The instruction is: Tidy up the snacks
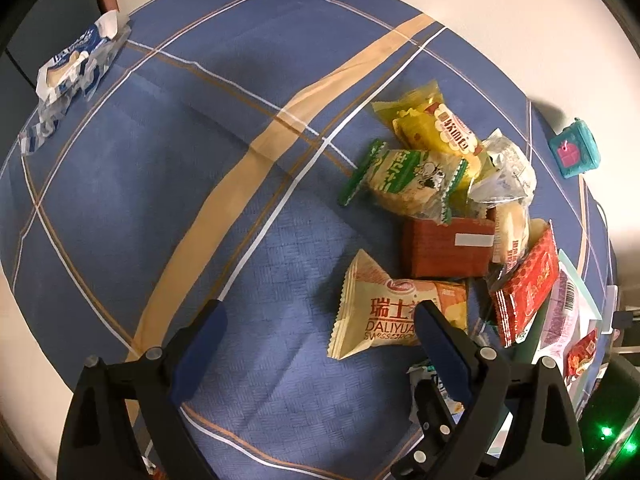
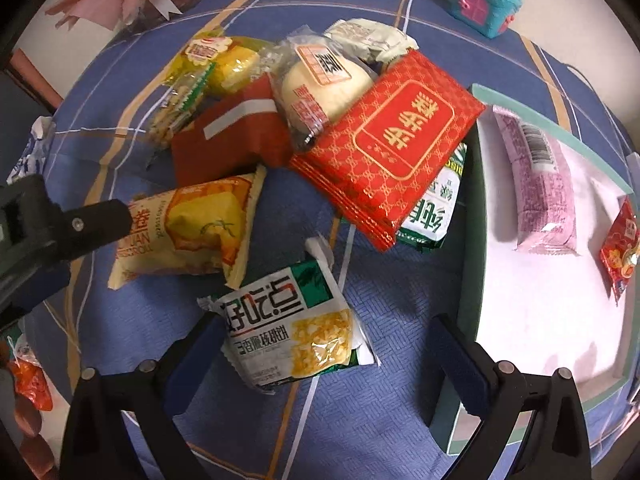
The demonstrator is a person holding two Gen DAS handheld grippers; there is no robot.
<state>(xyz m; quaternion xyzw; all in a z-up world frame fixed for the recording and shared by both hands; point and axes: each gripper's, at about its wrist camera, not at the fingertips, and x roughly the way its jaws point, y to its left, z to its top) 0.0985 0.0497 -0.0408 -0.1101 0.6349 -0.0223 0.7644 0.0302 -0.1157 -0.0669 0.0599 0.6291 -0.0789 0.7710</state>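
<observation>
On the tabletop point(image 1: 120, 184), covered by a blue plaid cloth, the left gripper point(image 1: 320, 328) hovers with its jaws apart, one fingertip over the cream Swiss-roll packet point(image 1: 384, 312) beside the snack pile point(image 2: 320, 112). Further right, the right gripper point(image 2: 328, 340) holds its jaws apart around a green-and-white biscuit packet point(image 2: 292, 328), and near the right edge the white tray point(image 2: 532, 320) holds a pink packet point(image 2: 536, 184) and a small red packet point(image 2: 620, 248).
</observation>
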